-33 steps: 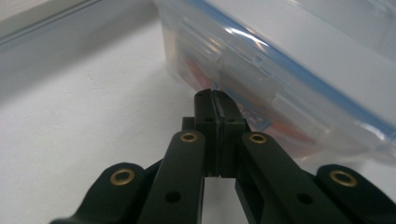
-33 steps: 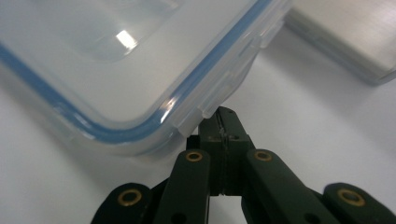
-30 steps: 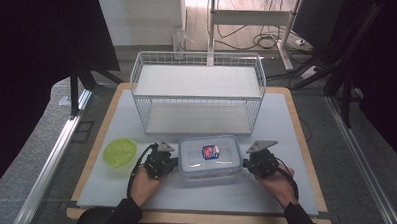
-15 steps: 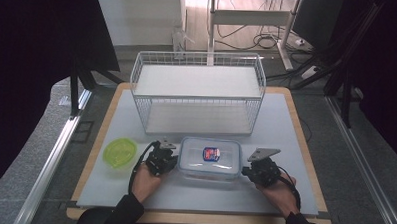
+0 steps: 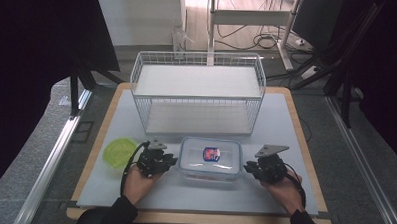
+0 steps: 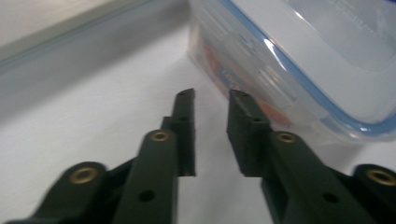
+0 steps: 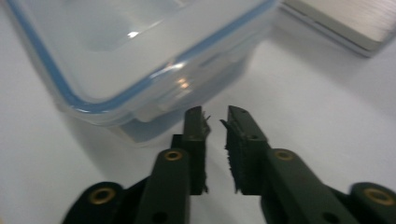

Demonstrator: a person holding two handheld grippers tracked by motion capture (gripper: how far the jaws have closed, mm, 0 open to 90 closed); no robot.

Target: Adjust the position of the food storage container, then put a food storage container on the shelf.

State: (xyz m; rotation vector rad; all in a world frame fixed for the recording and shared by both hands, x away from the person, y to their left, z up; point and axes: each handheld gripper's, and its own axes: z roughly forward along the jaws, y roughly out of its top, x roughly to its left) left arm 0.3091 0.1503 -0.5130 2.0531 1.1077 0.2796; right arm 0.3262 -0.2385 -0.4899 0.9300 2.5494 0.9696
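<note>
White table (image 5: 133, 195), lidded container (image 5: 210, 158) between both grippers, jaws just opening, slightly parted, empty

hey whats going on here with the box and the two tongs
A person sits at a white table with tongs in each hand, one on either side of a clear lidded container with a blue seal. The left tongs and right tongs have just been opening; their jaws stand slightly apart with nothing between them, beside the container's ends. Behind it stands a white wire rack, and a green lid lies at the left.
</note>
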